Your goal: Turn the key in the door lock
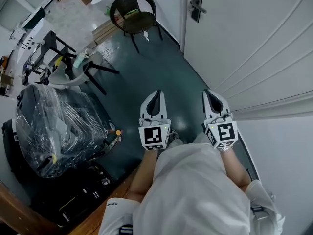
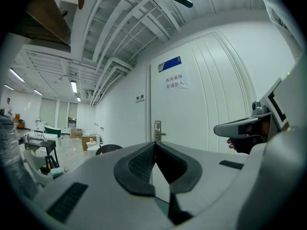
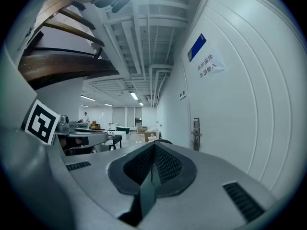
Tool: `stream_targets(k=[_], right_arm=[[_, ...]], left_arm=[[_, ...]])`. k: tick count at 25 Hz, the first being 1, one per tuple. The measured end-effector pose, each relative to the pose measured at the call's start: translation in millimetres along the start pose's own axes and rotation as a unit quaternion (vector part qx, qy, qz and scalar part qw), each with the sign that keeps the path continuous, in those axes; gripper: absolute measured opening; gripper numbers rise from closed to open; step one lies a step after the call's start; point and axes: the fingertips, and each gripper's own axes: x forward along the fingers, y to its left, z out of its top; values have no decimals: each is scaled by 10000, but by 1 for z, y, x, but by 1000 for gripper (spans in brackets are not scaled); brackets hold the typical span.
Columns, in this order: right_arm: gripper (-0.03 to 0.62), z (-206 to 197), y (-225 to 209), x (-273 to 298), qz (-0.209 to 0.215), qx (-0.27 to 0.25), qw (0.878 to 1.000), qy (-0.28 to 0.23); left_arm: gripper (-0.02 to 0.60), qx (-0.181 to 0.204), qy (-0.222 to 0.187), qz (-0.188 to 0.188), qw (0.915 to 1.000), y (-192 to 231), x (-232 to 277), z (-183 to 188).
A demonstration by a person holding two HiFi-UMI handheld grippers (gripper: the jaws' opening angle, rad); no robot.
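At the bottom of the head view, the person's white shirt (image 1: 195,195) sits behind the left gripper (image 1: 157,94) and right gripper (image 1: 208,93), side by side mid-frame, both with jaws clenched on nothing. The door lock (image 1: 196,3) is on the white door (image 1: 254,38) at the upper edge, well apart from both.
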Motion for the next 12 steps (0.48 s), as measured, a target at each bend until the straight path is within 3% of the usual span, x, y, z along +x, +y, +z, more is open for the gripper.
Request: stream_targets(k=[12], right_arm=[[-8,2,-27,49,-234,136,9996,-91]], left_arm=[[8,55,74,-305,9995,15,55,-3]])
